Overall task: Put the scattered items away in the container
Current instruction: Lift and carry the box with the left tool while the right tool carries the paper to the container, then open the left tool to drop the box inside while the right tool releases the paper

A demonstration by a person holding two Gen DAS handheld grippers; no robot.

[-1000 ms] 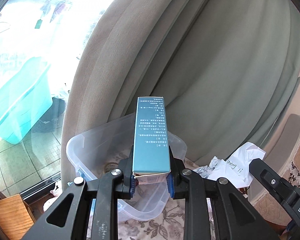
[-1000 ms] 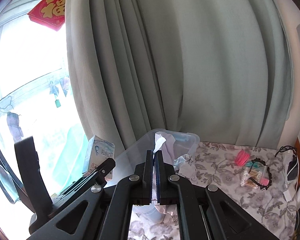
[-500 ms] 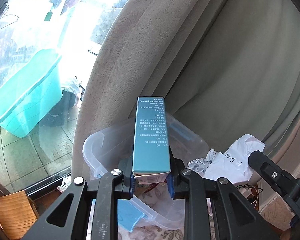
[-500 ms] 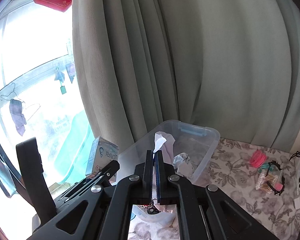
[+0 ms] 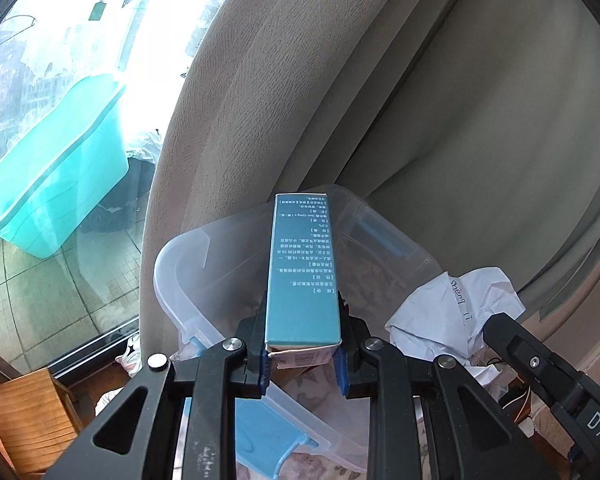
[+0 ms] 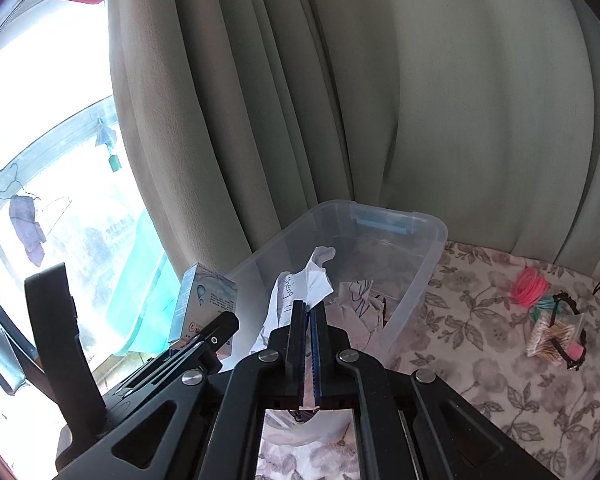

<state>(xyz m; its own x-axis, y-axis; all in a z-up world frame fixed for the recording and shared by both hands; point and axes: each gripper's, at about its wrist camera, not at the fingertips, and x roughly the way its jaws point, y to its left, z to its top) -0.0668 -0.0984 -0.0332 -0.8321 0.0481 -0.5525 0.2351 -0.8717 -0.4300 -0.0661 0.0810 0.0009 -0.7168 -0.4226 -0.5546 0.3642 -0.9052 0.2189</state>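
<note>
Two hand-held grippers hover above a clear plastic container (image 6: 404,248) that sits on a surface covered in a grey floral cloth (image 6: 480,344), close against a pale curtain (image 6: 380,100).

The left gripper (image 5: 302,354) clamps a tall teal carton (image 5: 302,268) by its lower end, so the carton stands upright over the container's open top, seemingly ready to be let go into it. The right gripper (image 6: 307,312) is closed on a crumpled sheet of white paper (image 6: 300,292), pinched at one fold so that the rest juts up over the container. More crumpled paper (image 6: 360,300) already lies inside.

Well apart on the cloth lie pink hair ties (image 6: 530,287) and a small bundle of cotton swabs (image 6: 552,334).

Compared with a second ago, both grippers have moved closer to the container, which looks larger, and its inside is easier to see. Both grips look unchanged.
</note>
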